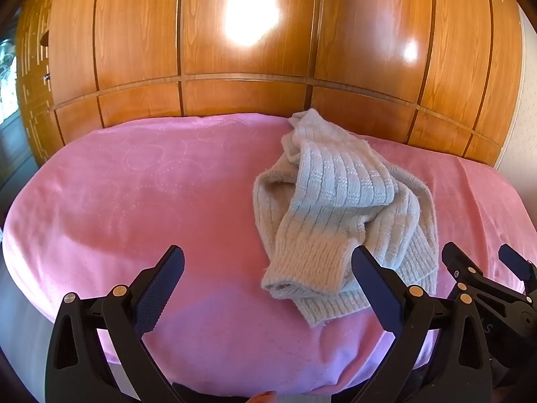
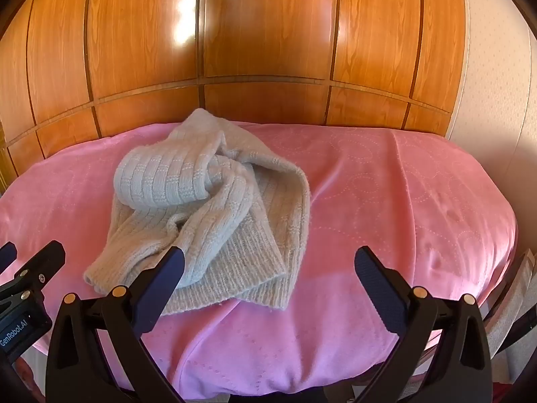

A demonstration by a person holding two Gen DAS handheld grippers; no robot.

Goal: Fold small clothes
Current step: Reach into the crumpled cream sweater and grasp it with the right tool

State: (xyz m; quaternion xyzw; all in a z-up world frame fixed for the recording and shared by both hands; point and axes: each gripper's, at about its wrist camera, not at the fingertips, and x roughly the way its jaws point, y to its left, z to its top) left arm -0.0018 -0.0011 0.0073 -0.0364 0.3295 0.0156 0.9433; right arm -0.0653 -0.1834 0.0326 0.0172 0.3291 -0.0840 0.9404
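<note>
Our left tool [image 1: 268, 268] and right tool [image 2: 268, 268] gape empty near the crumpled sweater [image 1: 339, 215]; grabbing bunched layers risks folding tangles in

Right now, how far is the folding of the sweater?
Nothing looks done: the grey knitted sweater lies crumpled on the pink cover. Nothing is in hand; the left gripper and the right gripper are both open and empty. Spreading and folding are all left.
</note>
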